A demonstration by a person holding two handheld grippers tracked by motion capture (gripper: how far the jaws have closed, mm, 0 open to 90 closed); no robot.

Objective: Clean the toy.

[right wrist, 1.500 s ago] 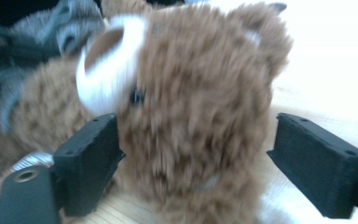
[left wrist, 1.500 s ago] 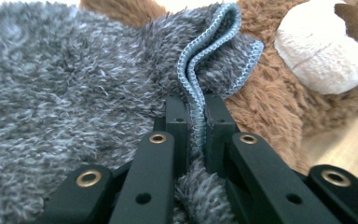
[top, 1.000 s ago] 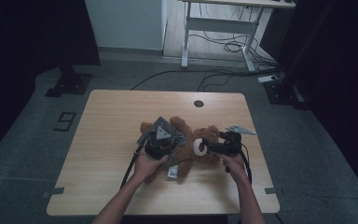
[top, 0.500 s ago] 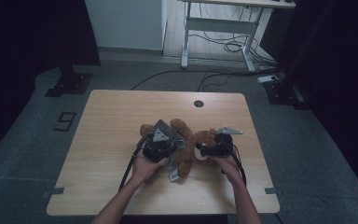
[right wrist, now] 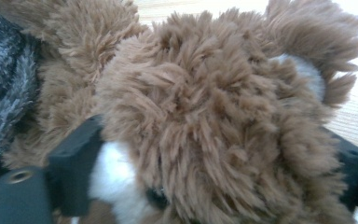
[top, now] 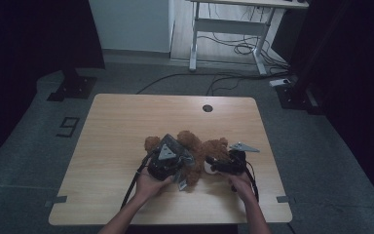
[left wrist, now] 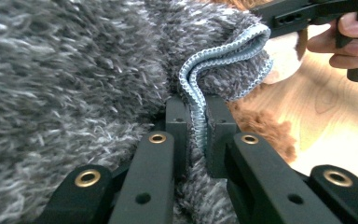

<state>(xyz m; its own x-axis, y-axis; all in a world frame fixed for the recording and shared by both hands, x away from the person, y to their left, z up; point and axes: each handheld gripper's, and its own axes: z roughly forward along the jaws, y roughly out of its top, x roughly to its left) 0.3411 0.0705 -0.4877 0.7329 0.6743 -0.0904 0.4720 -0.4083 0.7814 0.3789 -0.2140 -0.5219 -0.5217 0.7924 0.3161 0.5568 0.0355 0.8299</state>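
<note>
A brown teddy bear [top: 191, 140] lies on the wooden table [top: 121, 122], partly wrapped in a fuzzy grey cloth [top: 189, 160]. My left gripper [top: 170, 158] rests on the bear's left side. In the left gripper view it [left wrist: 196, 122] is shut on the cloth's pale blue stitched hem [left wrist: 192, 88]. My right gripper [top: 215, 166] comes in from the right at the bear's white muzzle [top: 208, 165]. In the right gripper view it [right wrist: 214, 145] is open, its jaws wide apart on either side of the bear's furry head [right wrist: 214, 102].
A round cable hole [top: 207, 107] sits near the table's far edge. Beyond the table stands a white desk frame [top: 229, 29] with cables on the floor. Black stand bases sit at the far left [top: 70, 87] and far right [top: 297, 95].
My right gripper has moved left, from beside the bear to around its head. The left gripper has stayed on the grey cloth, shifting slightly.
</note>
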